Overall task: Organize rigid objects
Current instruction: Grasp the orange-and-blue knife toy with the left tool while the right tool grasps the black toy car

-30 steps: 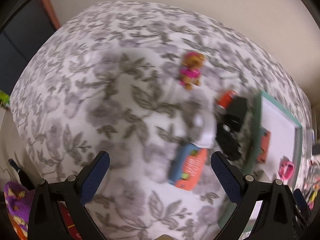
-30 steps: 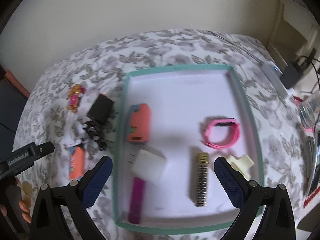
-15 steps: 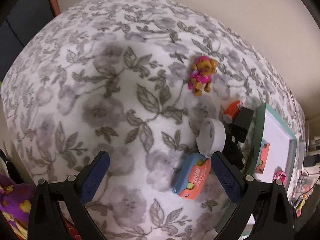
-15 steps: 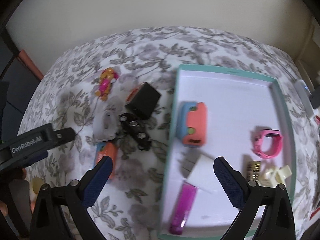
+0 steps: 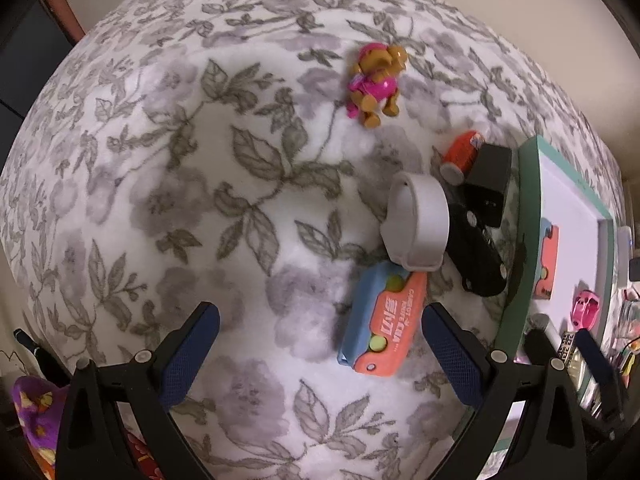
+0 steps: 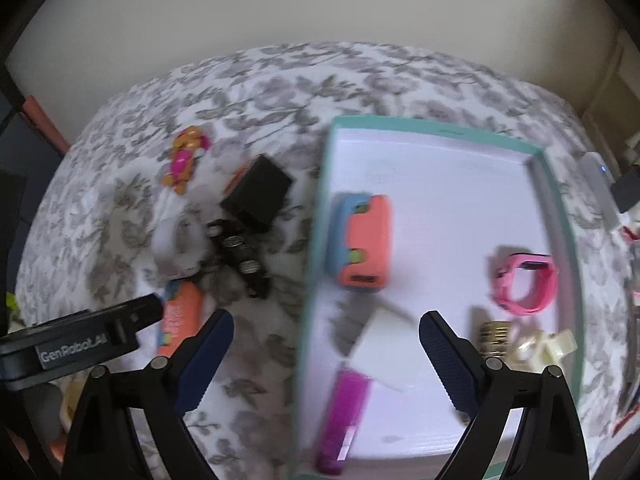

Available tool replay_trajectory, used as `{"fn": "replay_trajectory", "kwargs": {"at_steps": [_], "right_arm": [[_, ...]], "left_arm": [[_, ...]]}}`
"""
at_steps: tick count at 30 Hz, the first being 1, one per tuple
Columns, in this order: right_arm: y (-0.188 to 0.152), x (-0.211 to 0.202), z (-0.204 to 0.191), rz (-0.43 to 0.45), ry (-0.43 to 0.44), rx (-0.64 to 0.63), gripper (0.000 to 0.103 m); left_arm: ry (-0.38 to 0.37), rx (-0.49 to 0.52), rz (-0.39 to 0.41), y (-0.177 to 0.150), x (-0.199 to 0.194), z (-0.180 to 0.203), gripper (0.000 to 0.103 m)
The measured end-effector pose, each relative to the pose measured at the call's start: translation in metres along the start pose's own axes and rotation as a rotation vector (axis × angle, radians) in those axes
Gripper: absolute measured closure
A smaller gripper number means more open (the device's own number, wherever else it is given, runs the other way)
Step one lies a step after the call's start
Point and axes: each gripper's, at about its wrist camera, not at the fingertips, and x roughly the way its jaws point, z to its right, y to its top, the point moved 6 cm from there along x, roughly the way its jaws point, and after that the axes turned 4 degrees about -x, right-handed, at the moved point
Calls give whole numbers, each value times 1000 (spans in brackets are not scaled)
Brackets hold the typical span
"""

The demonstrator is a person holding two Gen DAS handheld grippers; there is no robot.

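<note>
Closer now — floral bedspread (image 5: 248, 184), cream wall (image 6: 320, 8).

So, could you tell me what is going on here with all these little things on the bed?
A person holds a gripper in each hand and is sorting small rigid objects into a teal-rimmed tray. The left gripper is open and empty above the orange and blue toy on the floral cover. The right gripper is open over the tray's near left edge, its jaws just narrowing slightly, with nothing gripped. The tray already holds a pink watch.
</note>
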Motion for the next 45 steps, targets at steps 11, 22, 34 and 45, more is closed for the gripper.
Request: {"fn": "replay_trajectory", "kwargs": {"at_steps": [11,22,34,45], "right_arm": [[3,-4,34,-1,25,130,9],[7,-5,21,11,40,90,9],[10,-3,12,9,70,88,9],[19,-3,-23,31,156,34,17]], "left_arm": [[62,126,-5,-15,15,38,5],[30,177,-37,-30,24,70,52],[24,153,-37,-29,25,62,60],[40,16,-28,-9,26,15,60]]}}
